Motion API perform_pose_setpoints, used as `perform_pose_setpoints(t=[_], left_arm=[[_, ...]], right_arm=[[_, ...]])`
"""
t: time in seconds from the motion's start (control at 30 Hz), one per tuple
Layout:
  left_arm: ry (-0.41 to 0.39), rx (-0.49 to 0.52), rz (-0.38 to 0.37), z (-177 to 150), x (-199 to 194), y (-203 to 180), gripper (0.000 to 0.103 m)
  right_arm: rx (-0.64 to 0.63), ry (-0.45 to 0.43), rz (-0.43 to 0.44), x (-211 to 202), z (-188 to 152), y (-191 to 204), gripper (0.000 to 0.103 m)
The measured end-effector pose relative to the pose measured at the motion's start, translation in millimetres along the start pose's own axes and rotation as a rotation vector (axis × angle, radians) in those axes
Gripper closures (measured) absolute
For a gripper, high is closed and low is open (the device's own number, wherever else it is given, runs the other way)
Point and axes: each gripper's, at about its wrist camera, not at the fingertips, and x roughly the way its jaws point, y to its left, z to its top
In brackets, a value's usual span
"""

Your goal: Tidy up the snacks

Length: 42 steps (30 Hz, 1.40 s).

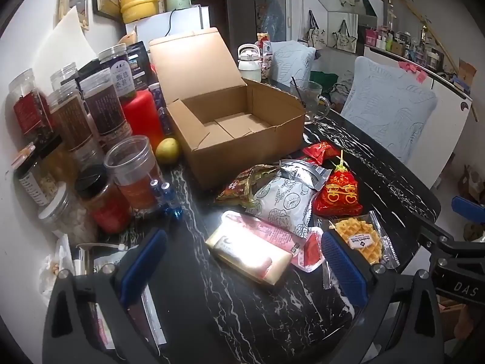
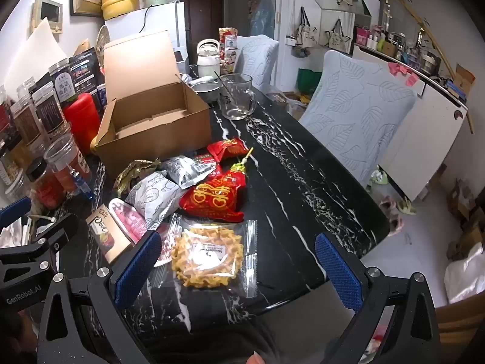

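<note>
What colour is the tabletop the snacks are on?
Black with white marble veining on the tabletop, clearest in the right wrist view.

**A crowded dining room around a black marble worktop**

The worktop [image 2: 303,182] is black stone with white veins. Two chairs in pale blue leaf-pattern covers [image 2: 360,115] stand along its right side. At upper left a white fridge [image 2: 169,21] stands against a white wall, a dark brown door [image 2: 203,9] beside it. A white cabinet [image 2: 424,139] fills the right, above a pale floor [image 2: 424,233].
</note>
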Motion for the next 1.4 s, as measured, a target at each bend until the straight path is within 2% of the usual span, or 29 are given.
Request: perform_pose_setpoints(t=[0.23,1.4], left_arm=[[-0.028,0.021,-0.005,0.5,-6.6,-2.2,0.000],[-0.018,0.014,-0.015,-2.4,-7.2,3.6,0.000]], right_arm=[[0.010,0.000,0.006,-1.9,-0.2,-0.6,0.000],[-0.017,-0.023,0.010,-9.5,-1.0,5.6,0.000]])
